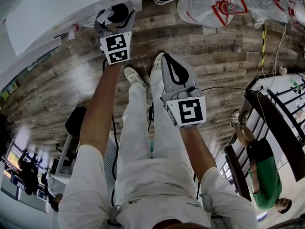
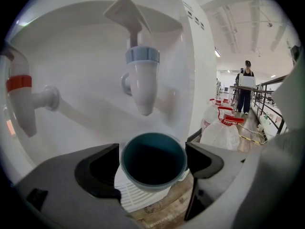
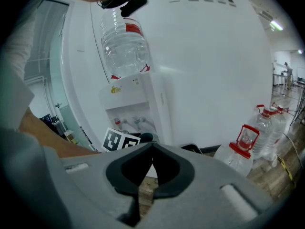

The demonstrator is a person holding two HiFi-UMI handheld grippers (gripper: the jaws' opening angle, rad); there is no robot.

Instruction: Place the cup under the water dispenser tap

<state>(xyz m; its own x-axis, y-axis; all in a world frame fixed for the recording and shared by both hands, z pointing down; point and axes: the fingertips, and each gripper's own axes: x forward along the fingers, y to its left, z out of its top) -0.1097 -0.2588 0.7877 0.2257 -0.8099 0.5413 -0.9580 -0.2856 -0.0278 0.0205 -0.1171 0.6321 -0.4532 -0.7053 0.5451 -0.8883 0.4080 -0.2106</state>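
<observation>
Now at arm's length, left hand-held gripper [image 2: 153,147] apart around the cup [image 2: 152,160], right hand-held gripper [image 3: 151,149] together.

text: none legible | water dispenser [image 3: 138,94] logo: too small, perhaps a brand | floor jug [image 1: 209,6] labels: blurred

floor: grey-brown wood planks [image 1: 205,56] | wall [image 3: 214,56]: plain white | ceiling strip lights [image 2: 217,53] lit | far end: dark railing [image 2: 271,83], standing person [image 2: 247,87] | red-capped water bottles [image 3: 245,149] on the floor
</observation>
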